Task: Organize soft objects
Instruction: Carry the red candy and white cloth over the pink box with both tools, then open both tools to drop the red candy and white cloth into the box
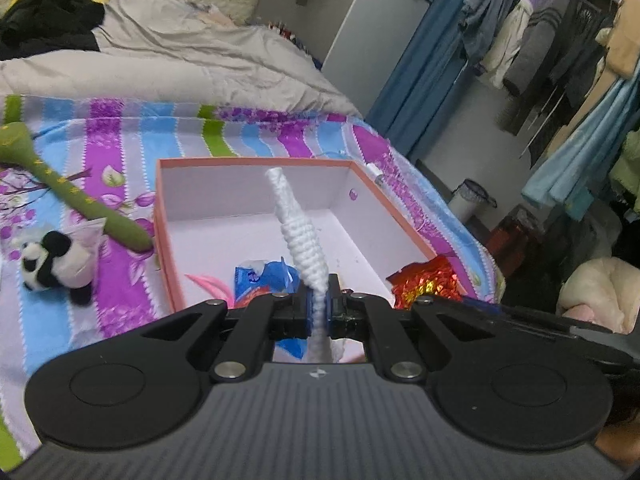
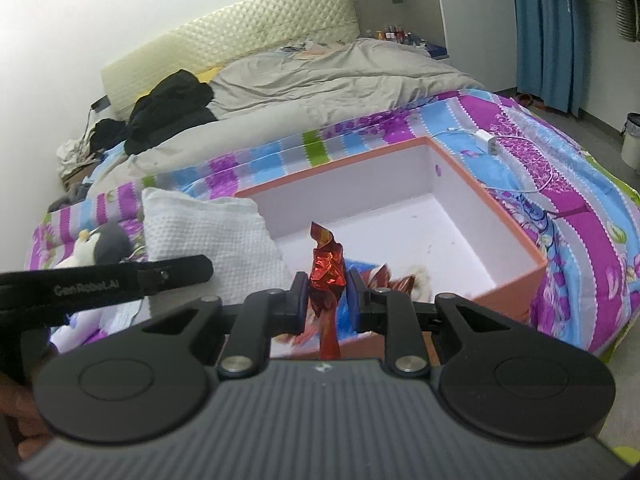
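My left gripper (image 1: 319, 304) is shut on the edge of a white waffle towel (image 1: 298, 236), which hangs over an open pink-rimmed box (image 1: 256, 161). In the right wrist view the same towel (image 2: 208, 240) shows spread out left of the box (image 2: 516, 276). The right gripper (image 2: 328, 300) is shut on a crumpled red foil packet (image 2: 327, 270) above the box's near end; that packet (image 1: 424, 284) also appears at the box's right corner. A blue packet (image 1: 264, 278) lies inside the box. A panda plush (image 1: 52, 266) and a green plush (image 1: 76, 196) lie on the striped blanket left of the box.
A grey-and-white plush (image 2: 104, 246) lies behind the towel. A white charger with its cable (image 2: 490, 140) lies on the blanket beyond the box. A grey duvet (image 2: 340, 80) and black clothes (image 2: 172, 108) cover the bed's far half. Hanging clothes (image 1: 560, 40) and a bin (image 1: 470, 200) stand beside the bed.
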Available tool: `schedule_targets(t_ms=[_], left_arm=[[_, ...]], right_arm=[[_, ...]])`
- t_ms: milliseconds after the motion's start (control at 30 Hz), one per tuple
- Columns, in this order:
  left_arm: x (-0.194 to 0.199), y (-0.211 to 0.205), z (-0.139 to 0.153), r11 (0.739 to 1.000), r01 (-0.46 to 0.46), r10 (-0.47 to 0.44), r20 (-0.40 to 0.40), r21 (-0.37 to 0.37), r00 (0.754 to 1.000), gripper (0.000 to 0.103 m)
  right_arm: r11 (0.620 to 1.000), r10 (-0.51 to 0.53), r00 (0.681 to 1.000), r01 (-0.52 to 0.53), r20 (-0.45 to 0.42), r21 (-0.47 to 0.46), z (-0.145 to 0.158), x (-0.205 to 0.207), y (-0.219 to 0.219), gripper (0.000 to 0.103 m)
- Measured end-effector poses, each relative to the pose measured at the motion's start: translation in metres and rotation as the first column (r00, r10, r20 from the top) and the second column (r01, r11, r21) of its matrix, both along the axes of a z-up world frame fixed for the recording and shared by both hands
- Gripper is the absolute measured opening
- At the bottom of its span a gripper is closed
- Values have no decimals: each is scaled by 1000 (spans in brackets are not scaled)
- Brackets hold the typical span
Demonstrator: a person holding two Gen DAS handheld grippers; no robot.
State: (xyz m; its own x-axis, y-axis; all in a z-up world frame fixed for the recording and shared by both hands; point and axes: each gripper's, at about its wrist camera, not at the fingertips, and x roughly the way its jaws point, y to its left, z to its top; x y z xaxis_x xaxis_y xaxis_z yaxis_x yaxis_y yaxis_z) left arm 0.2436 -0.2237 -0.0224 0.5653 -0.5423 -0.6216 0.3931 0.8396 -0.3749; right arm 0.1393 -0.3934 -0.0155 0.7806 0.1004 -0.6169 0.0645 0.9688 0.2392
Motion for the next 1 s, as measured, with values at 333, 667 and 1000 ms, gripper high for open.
schedule_targets(t_ms=[333,667,1000], left_arm=[[85,-42,-42,996,40,-32,-103,75,994,7],[111,-50,-66,989,37,-17,-137,146,990,45],[84,-34,-42,993,23,-11,-99,119,995,45]], right_arm=[[1000,-14,997,15,-82,10,-41,71,-41,24],[1000,-15,985,16,-170,8,-75,109,-54,52],[1000,-1,990,4,-144,18,-64,94,-47,52]])
